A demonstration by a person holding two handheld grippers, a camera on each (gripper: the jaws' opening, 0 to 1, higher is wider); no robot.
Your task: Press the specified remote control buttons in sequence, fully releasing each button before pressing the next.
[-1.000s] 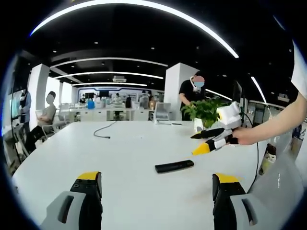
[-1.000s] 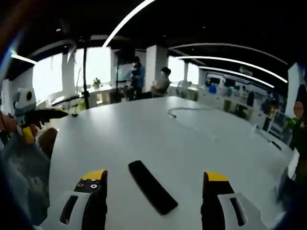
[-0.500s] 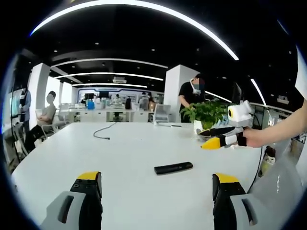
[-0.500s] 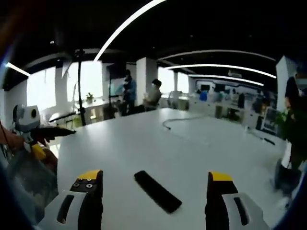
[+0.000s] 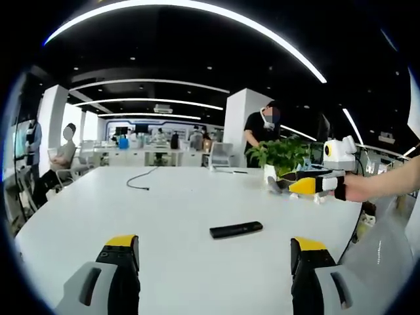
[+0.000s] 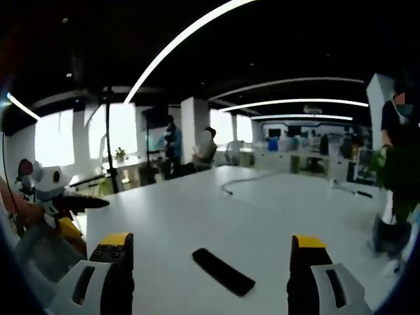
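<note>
Black slim remote control (image 5: 236, 230) flat on white table (image 5: 164, 210), untouched, ahead of wide-spread left gripper (image 5: 213, 252) and right gripper (image 6: 210, 252); green potted plant (image 5: 282, 154) sharp in left gripper view, blurred at edge in right gripper view.

Left gripper (image 5: 213, 252) sits level and low in the left gripper view, both yellow-tipped jaws rising from the bottom, spread wide apart with nothing between them. Over in the right gripper view, the right gripper (image 6: 211, 252) shows the same stance: jaws far apart, empty, pointing forward. Across on the right of the left gripper view, there's the right gripper again, held out sideways in the person's hand (image 5: 357, 189), forearm reaching in from the right edge, its jaws close to one another from this angle. And at the left edge of the right gripper view, the left gripper shows held aloft, one dark jaw pointing right.
</note>
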